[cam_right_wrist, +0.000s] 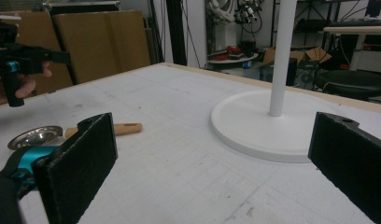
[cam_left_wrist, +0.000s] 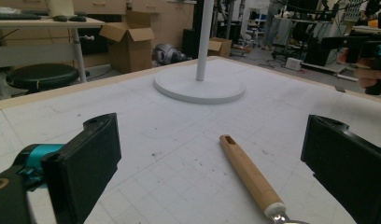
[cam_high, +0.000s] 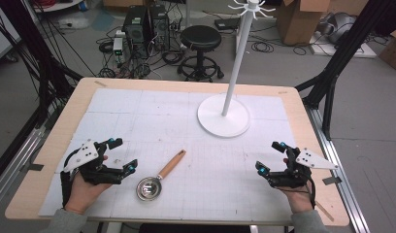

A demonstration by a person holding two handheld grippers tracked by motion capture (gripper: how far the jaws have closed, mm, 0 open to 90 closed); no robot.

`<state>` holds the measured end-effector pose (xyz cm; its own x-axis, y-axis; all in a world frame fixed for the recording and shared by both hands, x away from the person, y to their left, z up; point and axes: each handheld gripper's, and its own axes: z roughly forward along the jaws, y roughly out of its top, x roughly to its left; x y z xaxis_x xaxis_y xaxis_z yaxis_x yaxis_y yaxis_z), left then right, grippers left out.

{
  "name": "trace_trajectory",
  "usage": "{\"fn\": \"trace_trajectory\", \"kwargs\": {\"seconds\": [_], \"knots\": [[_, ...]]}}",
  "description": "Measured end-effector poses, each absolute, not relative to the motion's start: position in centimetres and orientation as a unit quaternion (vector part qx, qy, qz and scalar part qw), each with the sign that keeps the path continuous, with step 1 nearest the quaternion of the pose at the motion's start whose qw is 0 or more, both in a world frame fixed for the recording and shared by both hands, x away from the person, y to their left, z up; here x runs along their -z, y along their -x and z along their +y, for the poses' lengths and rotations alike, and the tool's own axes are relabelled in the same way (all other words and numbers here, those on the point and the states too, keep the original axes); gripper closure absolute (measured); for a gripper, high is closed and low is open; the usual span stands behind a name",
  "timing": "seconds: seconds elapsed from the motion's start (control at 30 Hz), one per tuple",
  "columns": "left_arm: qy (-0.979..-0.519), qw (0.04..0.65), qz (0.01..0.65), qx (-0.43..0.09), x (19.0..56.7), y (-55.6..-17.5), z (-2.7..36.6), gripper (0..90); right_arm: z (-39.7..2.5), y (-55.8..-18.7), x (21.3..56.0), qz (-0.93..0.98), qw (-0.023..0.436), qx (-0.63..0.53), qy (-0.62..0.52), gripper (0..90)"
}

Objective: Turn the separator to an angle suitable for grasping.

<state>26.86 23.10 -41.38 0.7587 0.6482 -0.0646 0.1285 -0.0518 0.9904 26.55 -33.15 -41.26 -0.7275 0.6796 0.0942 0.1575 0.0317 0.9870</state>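
Observation:
A metal scoop (cam_high: 148, 188) with a wooden handle (cam_high: 172, 164) lies on the white gridded mat, bowl toward the front edge. My left gripper (cam_high: 122, 154) is open just left of the scoop, held in a hand. In the left gripper view the wooden handle (cam_left_wrist: 250, 175) lies between the wide-apart jaws. My right gripper (cam_high: 269, 156) is open at the right side of the mat, with nothing between its jaws. A white stand (cam_high: 224, 115) with a round base and tall pole rises behind. In the right gripper view, the scoop (cam_right_wrist: 35, 136) is far left and the stand's base (cam_right_wrist: 265, 125) ahead.
The wooden table (cam_high: 45, 165) ends close to both hands at the front. The stand's pole (cam_high: 240, 53) carries hooks at its top. Beyond the table are a black stool (cam_high: 201, 40), computer towers (cam_high: 146, 25), cables and cardboard boxes (cam_high: 299, 20).

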Motion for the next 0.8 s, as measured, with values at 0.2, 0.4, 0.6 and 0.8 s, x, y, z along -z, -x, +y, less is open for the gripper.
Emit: {"fn": "trace_trajectory", "kwargs": {"seconds": [0.2,0.4,0.6,0.8], "knots": [[-0.693,0.632,0.277,-0.209,41.32,-27.00,23.06,5.4,-33.22,-26.51,41.20,0.687,0.206,-0.626,-0.305,0.5],[-0.697,0.630,0.269,-0.209,41.54,-27.63,22.67,5.4,-33.57,-26.83,41.23,0.683,0.203,-0.627,-0.314,0.5],[-0.701,0.626,0.269,-0.211,41.51,-27.59,22.72,15.3,-33.34,-27.05,41.38,0.689,0.200,-0.622,-0.315,0.6],[-0.698,0.634,0.254,-0.215,41.38,-27.34,22.64,38.0,-33.22,-27.01,41.41,0.694,0.198,-0.619,-0.310,0.5]]}}
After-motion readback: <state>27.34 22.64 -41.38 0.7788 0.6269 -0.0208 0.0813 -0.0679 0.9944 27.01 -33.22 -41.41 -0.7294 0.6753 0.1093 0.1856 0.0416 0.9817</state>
